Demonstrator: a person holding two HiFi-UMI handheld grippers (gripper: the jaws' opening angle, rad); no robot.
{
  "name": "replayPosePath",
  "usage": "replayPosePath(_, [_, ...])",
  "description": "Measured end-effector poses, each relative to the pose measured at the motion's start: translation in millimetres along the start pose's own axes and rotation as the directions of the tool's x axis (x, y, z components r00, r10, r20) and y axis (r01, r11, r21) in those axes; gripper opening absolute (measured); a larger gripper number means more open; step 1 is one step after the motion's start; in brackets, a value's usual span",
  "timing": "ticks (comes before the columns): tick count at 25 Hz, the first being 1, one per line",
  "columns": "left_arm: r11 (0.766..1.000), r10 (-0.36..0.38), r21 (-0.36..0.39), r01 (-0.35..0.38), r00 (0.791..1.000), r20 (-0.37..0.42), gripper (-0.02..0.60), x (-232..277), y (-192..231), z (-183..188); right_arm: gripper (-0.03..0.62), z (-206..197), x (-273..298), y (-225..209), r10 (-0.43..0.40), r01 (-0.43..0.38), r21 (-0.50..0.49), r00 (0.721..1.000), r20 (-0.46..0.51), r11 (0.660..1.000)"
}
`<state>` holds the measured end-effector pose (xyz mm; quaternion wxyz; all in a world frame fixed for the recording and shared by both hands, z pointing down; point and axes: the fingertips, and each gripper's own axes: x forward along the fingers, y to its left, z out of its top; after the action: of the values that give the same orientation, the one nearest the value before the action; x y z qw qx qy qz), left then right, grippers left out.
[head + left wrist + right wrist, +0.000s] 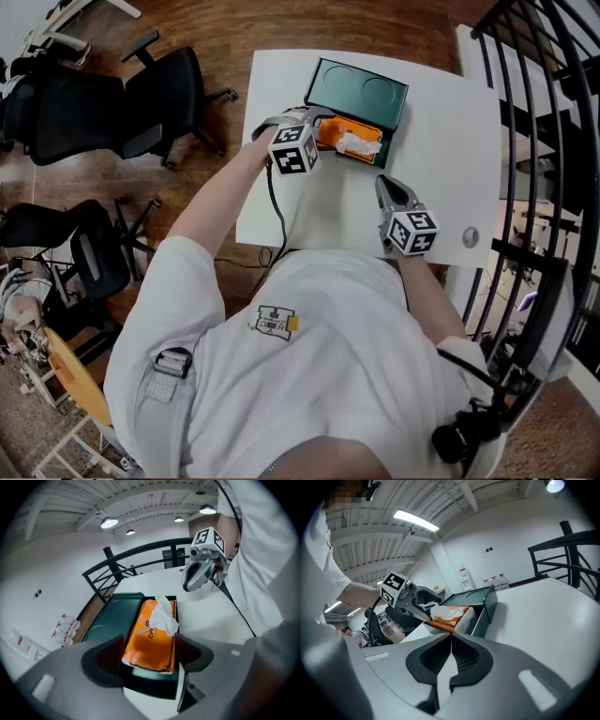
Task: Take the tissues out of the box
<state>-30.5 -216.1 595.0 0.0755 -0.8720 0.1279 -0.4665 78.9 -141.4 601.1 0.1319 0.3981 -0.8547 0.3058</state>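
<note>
A dark green box [395, 116] lies open at the far side of the white table [441, 169], its lid [356, 94] folded back. Inside sits an orange tissue pack [330, 132] with a white tissue [359, 143] sticking up from its slot. My left gripper [317, 125] hovers at the box's near-left end. In the left gripper view it [147, 660] stands open, and the near end of the pack [152, 634] lies between the jaws below the tissue [164, 616]. My right gripper [384, 183] rests low over the table to the right, shut and empty [451, 648].
Black office chairs [122, 98] stand on the wooden floor to the left. A black railing [534, 112] runs along the table's right side. A small round silver object [470, 237] lies near the table's right front corner. Small bottles [65, 627] stand beyond the box.
</note>
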Motion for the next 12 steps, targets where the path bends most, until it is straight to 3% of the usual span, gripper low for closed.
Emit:
replayPosePath(3, [0.995,-0.076,0.061,0.080,0.995,-0.068,0.358,12,4,-6,0.005,-1,1,-7,-0.004,0.004,0.005,1.000,-0.009,1.000])
replayPosePath(6, [0.978,-0.165,0.106,0.182,0.975,-0.150,0.373,23,-2,-20,0.005,-5,-1,-10,-0.009,0.009,0.014,1.000,-0.016,1.000])
replayPosePath(12, [0.960,-0.250,0.079,0.268,0.950,-0.186,0.394,31,10,-24,0.005,-9,-13,-18,-0.040,0.041,0.046,0.999,-0.015,0.998])
